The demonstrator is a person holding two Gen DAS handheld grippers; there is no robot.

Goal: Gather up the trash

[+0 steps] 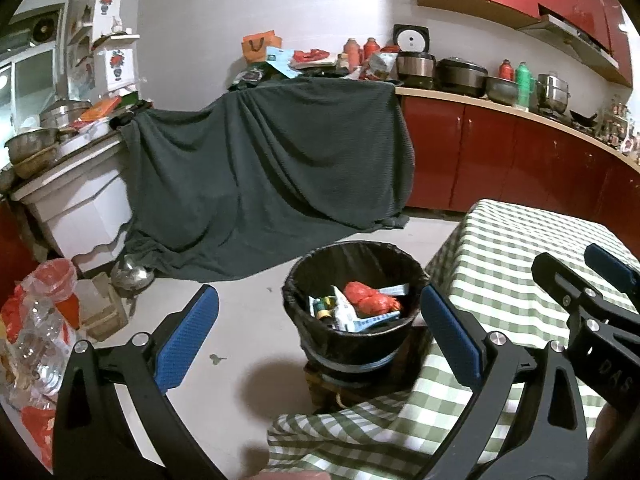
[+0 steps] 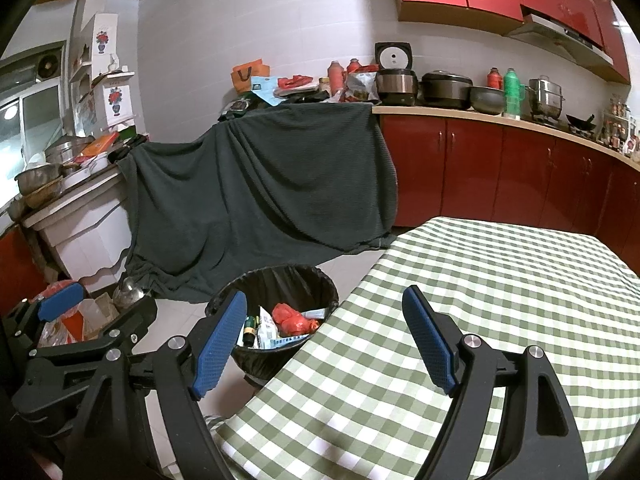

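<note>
A black-lined trash bin stands on the floor beside a table with a green checked cloth. In the bin lie a crumpled red bag and several wrappers. My left gripper is open and empty, held above the bin's near side. The bin also shows in the right wrist view with the red bag. My right gripper is open and empty, above the table's left edge. The left gripper shows at that view's lower left.
A dark green sheet drapes over furniture behind the bin. Red cabinets with pots and bottles on the counter run along the right. Plastic bottles and bags are piled on the floor at the left, next to a white cabinet.
</note>
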